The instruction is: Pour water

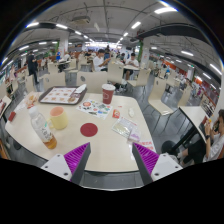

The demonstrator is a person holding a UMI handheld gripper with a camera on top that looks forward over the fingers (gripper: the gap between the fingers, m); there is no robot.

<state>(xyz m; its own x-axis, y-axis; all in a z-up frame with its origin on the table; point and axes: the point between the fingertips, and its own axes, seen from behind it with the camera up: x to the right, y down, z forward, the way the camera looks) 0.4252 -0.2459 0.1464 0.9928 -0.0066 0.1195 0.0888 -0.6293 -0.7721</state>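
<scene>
A clear plastic water bottle (pixel 42 128) stands on the cream table (pixel 100 145), ahead of my left finger. Next to it is a pale yellow cup (pixel 59 119). A red-and-white paper cup (pixel 108 94) stands farther back near the table's middle. A small dark red disc (pixel 89 129) lies between the bottle and the middle of the table. My gripper (pixel 111 158) is open and empty above the table's near edge, its magenta pads (pixel 76 155) spread wide apart.
A grey tray (pixel 62 96) with items sits at the far left of the table. A crumpled clear wrapper (pixel 127 127) lies ahead of my right finger. Chairs (pixel 160 105) and more tables fill the hall beyond, with people seated farther back.
</scene>
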